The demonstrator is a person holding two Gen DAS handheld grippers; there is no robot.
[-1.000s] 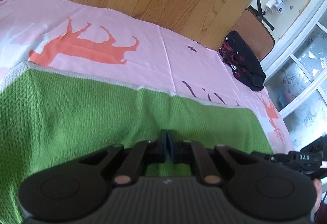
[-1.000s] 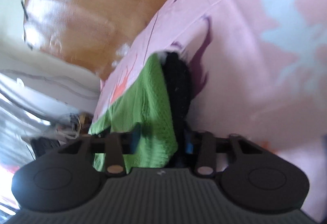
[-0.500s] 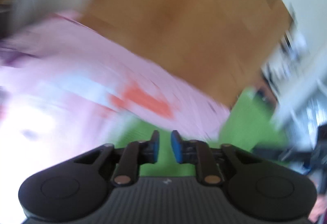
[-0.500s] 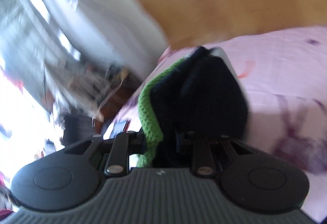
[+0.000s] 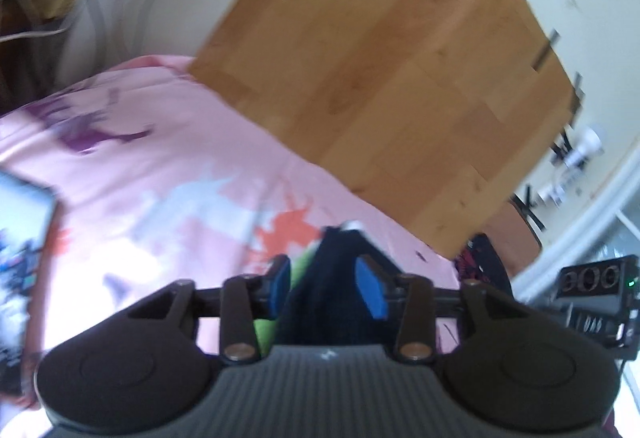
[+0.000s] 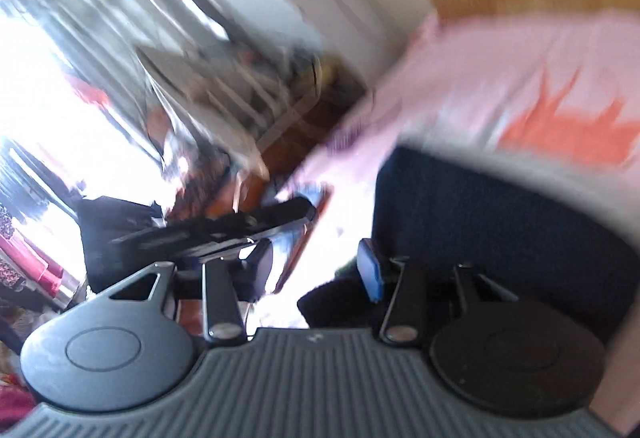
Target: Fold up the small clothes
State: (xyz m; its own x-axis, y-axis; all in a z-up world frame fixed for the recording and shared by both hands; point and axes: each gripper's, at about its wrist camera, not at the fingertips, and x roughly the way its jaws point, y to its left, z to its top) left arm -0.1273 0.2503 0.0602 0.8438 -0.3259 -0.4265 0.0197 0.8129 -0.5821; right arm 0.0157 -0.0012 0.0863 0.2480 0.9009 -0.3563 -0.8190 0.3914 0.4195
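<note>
The small garment (image 5: 334,290), green on one side and dark navy on the other, lies folded on the pink bed sheet (image 5: 168,174). In the left wrist view my left gripper (image 5: 326,288) is open, its blue pads on either side of the garment's raised dark fold. In the blurred right wrist view the navy side (image 6: 500,214) spreads to the right of my right gripper (image 6: 316,266), which is open with nothing between its pads.
A wooden headboard (image 5: 392,90) stands behind the bed. A dark red-and-black garment (image 5: 476,258) lies at the bed's far right. A tablet-like screen (image 5: 20,222) lies at the left edge. Room clutter and a bright window (image 6: 60,98) fill the right view's left.
Both grippers have opened and let go of the garment. Both cameras have swung; the garment now shows its navy side, folded over.
</note>
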